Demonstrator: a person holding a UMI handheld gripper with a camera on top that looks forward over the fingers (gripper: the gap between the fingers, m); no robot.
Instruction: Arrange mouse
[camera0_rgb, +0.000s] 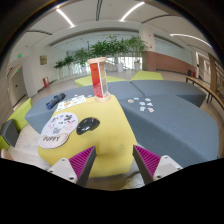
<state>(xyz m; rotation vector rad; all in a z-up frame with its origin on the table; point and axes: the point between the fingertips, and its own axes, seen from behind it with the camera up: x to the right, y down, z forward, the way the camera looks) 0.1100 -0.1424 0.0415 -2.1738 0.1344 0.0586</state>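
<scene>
The mouse (88, 125) lies on the yellow mat (105, 140), ahead of the gripper (115, 160) and off toward its left finger, just beside the round patterned pad (58, 130) that sits at the mat's left side. Its long axis appears to run crosswise to the fingers rather than along them, so the approach likely calls for a leftward swing and perhaps a turn of the wrist. The fingers stand released and apart, holding nothing, with bare mat between them.
</scene>
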